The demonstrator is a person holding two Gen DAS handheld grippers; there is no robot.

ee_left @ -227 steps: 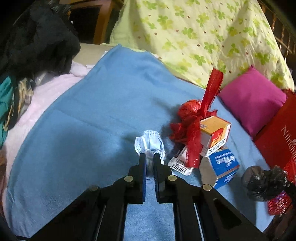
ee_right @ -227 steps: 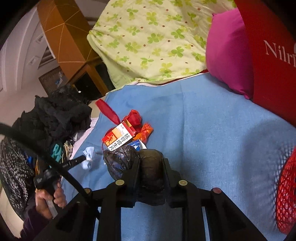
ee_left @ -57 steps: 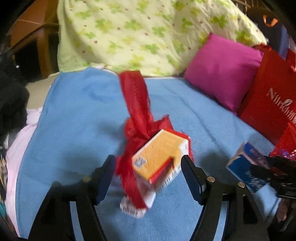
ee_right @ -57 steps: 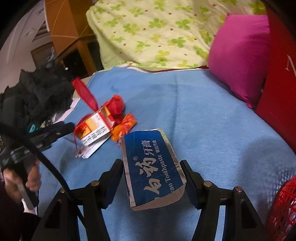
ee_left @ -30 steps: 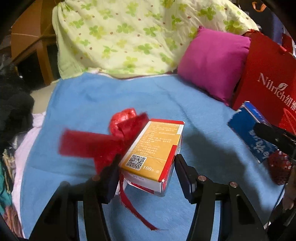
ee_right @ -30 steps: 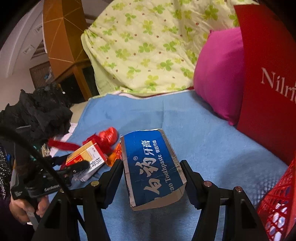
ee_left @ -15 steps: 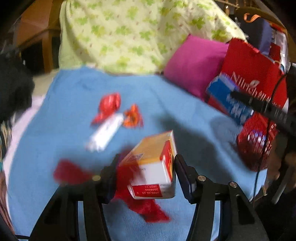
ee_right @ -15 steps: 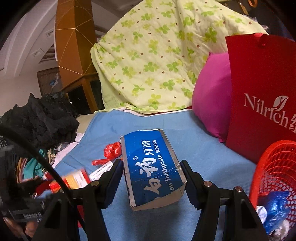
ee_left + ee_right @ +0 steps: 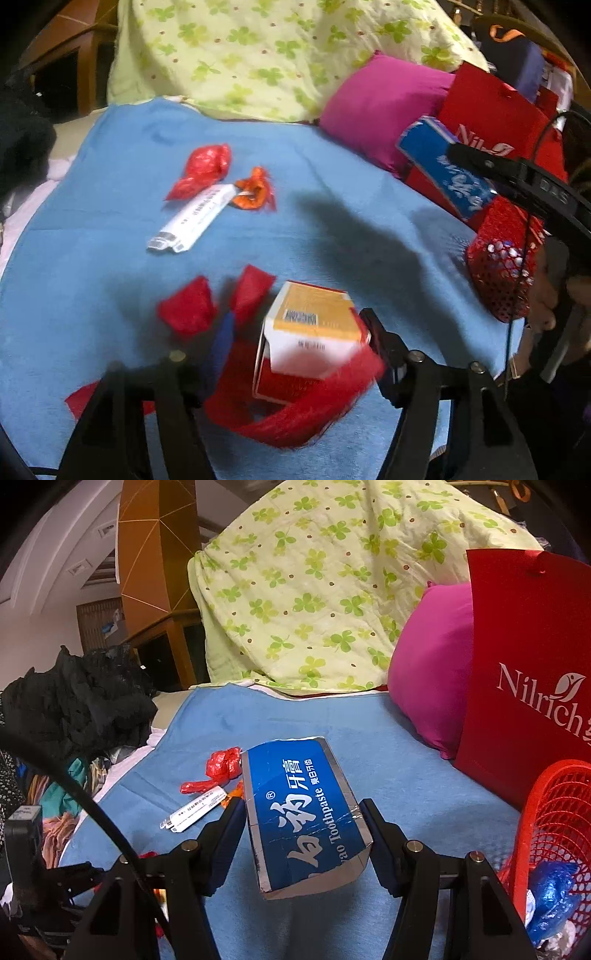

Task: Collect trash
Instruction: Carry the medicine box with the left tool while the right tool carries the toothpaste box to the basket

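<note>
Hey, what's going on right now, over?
Left gripper just opening, yellow box loose between fingers, ribbon tangled. Right gripper clamps toothpaste box. Basket near, nothing blocking.

Both cameras ride low over the bed's blue blanket point(image 9: 332, 177), facing the clover quilt point(image 9: 325, 590). The left looks steeply down; the right flatter. Both catch the magenta pillow point(image 9: 380, 107) and red basket point(image 9: 554, 830).

Both fisheye views are dim and warm-toned, with black vignetted corners and straight lines bowed near the rims. In the left wrist view the orange-and-white cardboard box point(image 9: 314, 332) and the red mesh ribbon point(image 9: 295, 417) around it are smeared by motion blur, and a broad dark shadow crosses the blue fleece blanket point(image 9: 110, 206). The right wrist view is sharper: the print on the blue toothpaste carton point(image 9: 306, 819) reads clearly.
</note>
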